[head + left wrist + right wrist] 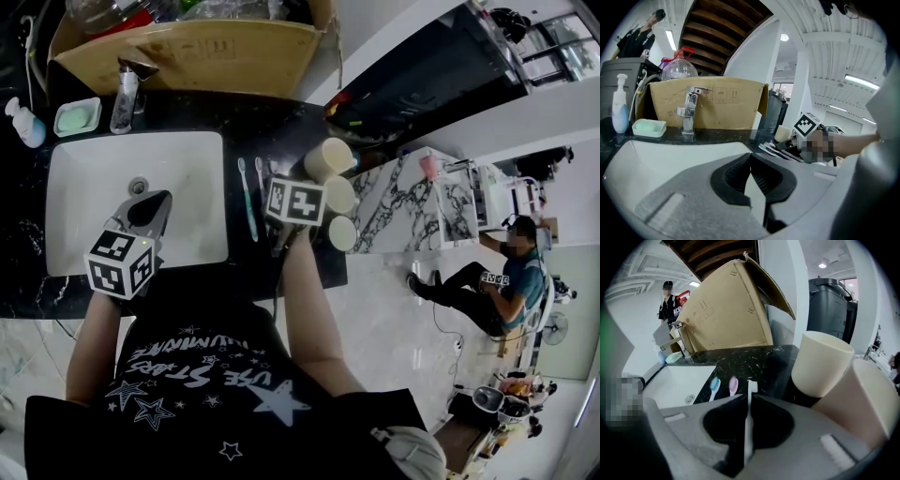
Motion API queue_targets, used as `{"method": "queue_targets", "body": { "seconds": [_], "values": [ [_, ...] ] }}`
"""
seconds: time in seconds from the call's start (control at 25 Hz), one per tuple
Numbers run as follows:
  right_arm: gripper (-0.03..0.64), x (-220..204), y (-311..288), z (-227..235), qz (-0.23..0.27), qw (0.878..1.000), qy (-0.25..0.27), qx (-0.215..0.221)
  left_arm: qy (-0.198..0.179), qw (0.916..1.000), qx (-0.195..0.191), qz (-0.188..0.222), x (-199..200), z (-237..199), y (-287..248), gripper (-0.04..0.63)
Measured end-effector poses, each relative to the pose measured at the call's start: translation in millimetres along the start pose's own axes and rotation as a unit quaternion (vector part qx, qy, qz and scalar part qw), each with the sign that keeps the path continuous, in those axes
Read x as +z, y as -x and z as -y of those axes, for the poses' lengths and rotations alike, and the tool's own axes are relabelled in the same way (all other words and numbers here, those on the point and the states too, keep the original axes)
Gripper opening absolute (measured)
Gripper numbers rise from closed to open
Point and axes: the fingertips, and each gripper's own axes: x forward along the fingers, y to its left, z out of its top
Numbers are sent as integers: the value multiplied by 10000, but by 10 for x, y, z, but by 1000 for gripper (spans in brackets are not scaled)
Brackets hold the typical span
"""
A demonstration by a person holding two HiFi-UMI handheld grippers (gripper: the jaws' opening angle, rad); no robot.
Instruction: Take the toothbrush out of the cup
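Right tongs (749, 397) seemingly clamp white toothbrush (748, 425) lengthwise, bristle head pointing forward; left tongs (751, 159) together, empty

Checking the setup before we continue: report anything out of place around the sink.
A blue toothbrush and a pink toothbrush lie loose on the black counter beside the sink, not in the cups; the right gripper holds a white toothbrush. A cardboard box stands oddly behind the faucet. No spill or damage shows.
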Motion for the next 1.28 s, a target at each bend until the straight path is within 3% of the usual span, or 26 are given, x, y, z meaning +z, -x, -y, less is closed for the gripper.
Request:
{"method": "queue_targets", "body": {
  "seconds": [0.32, 0.44, 0.72, 1.08, 1.28],
  "values": [
    [106, 54, 375, -112, 395, 9992, 67, -78, -137, 9998, -167, -1, -51, -60, 297, 9],
    [106, 76, 588, -204, 562, 9983, 91, -151, -321, 9990, -307, 8, -47, -71, 430, 9],
    [111, -43, 940, -557, 954, 9954, 112, -65, -359, 9981, -498, -41, -141, -133, 626, 9],
    [110, -401, 1045, -973, 904, 9937, 216, 632, -210, 9995, -234, 26, -296, -14, 878, 9],
    [18, -575, 1221, -1166, 996, 9883, 529, 1026, -183, 9998, 82, 83, -410, 143, 1124, 9]
  ]
}}
